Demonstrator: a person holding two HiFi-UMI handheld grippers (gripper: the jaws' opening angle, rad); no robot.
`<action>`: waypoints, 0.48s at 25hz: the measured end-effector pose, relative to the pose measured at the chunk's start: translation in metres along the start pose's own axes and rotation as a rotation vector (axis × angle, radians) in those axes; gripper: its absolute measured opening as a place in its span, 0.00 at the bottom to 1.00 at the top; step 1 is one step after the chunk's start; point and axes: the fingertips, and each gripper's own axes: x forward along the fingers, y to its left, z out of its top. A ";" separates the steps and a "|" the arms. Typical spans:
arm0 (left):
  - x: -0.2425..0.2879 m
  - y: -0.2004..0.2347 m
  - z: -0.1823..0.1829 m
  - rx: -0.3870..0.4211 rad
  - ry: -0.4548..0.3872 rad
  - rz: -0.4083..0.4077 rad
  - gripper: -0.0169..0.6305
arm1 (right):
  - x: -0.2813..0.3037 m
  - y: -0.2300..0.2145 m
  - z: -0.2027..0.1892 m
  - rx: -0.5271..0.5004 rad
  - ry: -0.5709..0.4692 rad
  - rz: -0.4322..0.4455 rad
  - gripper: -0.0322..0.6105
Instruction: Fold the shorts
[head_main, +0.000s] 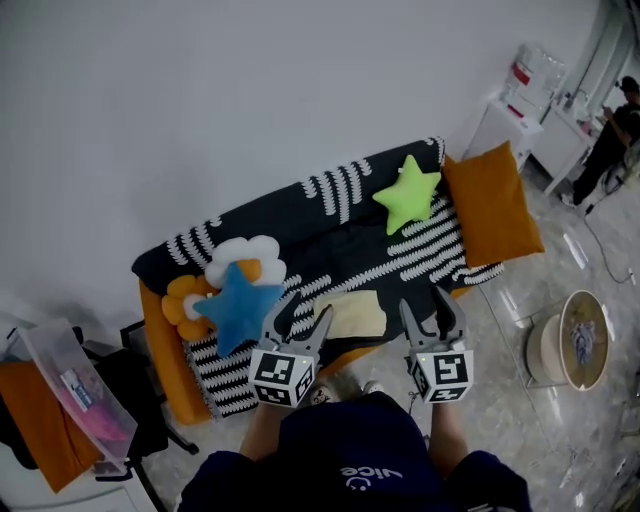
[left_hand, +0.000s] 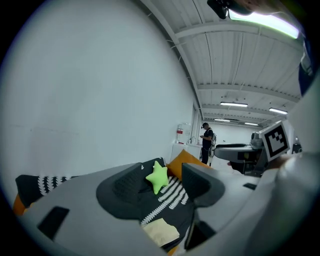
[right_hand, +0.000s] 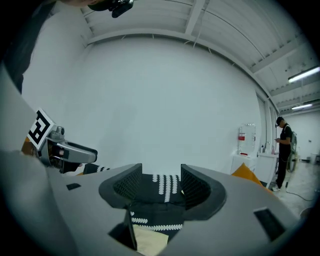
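Note:
The pale yellow shorts (head_main: 352, 314) lie folded in a small flat rectangle on the black-and-white throw (head_main: 330, 240) near the sofa's front edge. They show low down as the shorts (left_hand: 161, 232) in the left gripper view and the shorts (right_hand: 149, 242) in the right gripper view. My left gripper (head_main: 300, 322) is open and empty, held in the air just left of the shorts. My right gripper (head_main: 432, 312) is open and empty too, just right of them. Both point roughly level toward the white wall, well above the cloth.
A blue star cushion (head_main: 238, 305), a flower cushion (head_main: 186, 303) and a cloud cushion (head_main: 243, 255) lie at the sofa's left. A green star (head_main: 409, 194) and an orange pillow (head_main: 490, 204) lie at its right. A round side table (head_main: 573, 341) stands right, a chair with a clear box (head_main: 75, 401) left. A person (head_main: 612, 135) stands far right.

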 end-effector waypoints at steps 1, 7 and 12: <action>0.000 0.001 0.000 0.003 -0.003 0.004 0.41 | 0.001 0.002 0.000 -0.009 -0.007 0.000 0.44; -0.004 -0.002 0.006 0.006 -0.047 0.004 0.34 | -0.007 0.005 0.001 -0.019 -0.018 -0.014 0.37; -0.005 -0.001 0.004 -0.028 -0.064 0.022 0.08 | -0.011 0.005 -0.004 0.037 -0.036 -0.002 0.16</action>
